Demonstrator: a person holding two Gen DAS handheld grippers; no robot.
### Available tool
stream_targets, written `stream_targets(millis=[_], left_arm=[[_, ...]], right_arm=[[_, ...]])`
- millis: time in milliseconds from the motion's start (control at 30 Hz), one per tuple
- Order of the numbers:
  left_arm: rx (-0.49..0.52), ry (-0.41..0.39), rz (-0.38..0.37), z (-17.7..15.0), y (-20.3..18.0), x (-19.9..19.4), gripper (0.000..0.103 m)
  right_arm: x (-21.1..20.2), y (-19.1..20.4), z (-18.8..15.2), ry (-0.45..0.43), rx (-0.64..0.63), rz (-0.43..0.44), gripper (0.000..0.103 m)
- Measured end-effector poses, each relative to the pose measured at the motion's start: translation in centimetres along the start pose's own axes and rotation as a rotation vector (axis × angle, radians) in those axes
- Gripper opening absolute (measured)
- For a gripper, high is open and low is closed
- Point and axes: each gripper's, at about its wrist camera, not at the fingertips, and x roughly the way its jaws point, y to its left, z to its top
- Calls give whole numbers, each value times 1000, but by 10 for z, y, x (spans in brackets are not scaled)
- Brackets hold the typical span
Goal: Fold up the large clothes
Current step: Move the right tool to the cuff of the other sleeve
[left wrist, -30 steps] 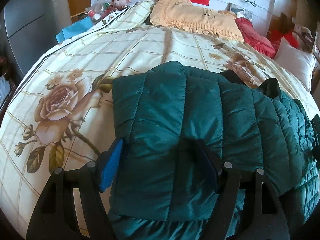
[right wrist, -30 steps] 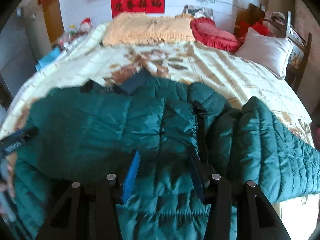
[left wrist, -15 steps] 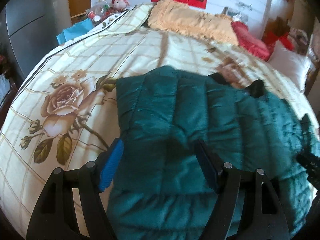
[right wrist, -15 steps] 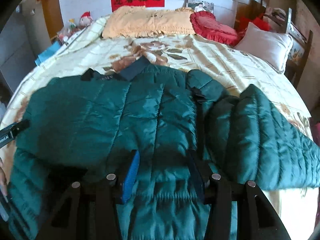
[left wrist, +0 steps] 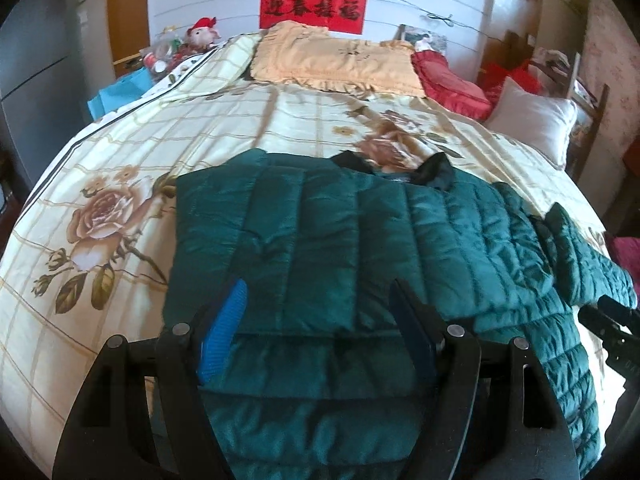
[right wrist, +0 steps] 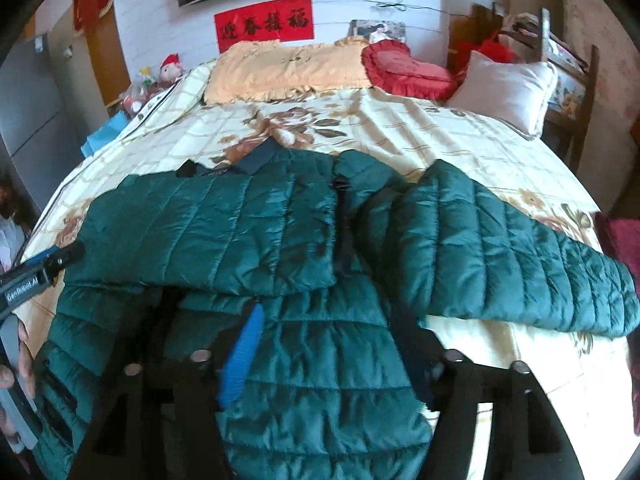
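1. Now both my grippers hang above the green quilted jacket (left wrist: 360, 248), which lies spread across the floral bedspread (left wrist: 120, 168) at the near half of the bed.

2. Since a second ago my view has pulled up and back: the left gripper (left wrist: 320, 324), earlier low over the folded-in left sleeve, sits higher, and the whole jacket shows down to its hem.

3. On the left gripper the fingers (left wrist: 224, 332) are released, spread wide with nothing between them; the jacket only passes underneath.

4. On the right gripper (right wrist: 324, 352) the fingers (right wrist: 240, 356) are likewise parted and empty, poised over the lower front panel.

5. From the right wrist view the left sleeve lies folded across the chest, while the right sleeve (right wrist: 500, 256) stretches out flat toward the bed's right side.

6. I judge the first sleeve fold done and let go; the right sleeve looks next, then the body fold.

7. Containers: none is in use. A blue box or bag (left wrist: 120, 94) stands beside the bed at far left, its contents hidden from me.

8. Pillows (left wrist: 336, 60) line the headboard, well apart from the jacket.
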Motion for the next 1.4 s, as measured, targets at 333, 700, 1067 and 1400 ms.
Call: stream_targets(millis=[333,700,1067,1400], left_arm=[[42,4,-44,-4,-42,-4,74],[67,26,-74,-13,-66,0,74],[34,54,-62,-20,-53,5,74],[18,61,-62,-21,-45,6,74]], right_arm=[[-12,-45,-7,1,58,-56,66],[-17,-77,-16,3,100,-96,69],[-17,-129,-22,6,167,-178,69],[-23,-206,-23,4,278,-296,69]])
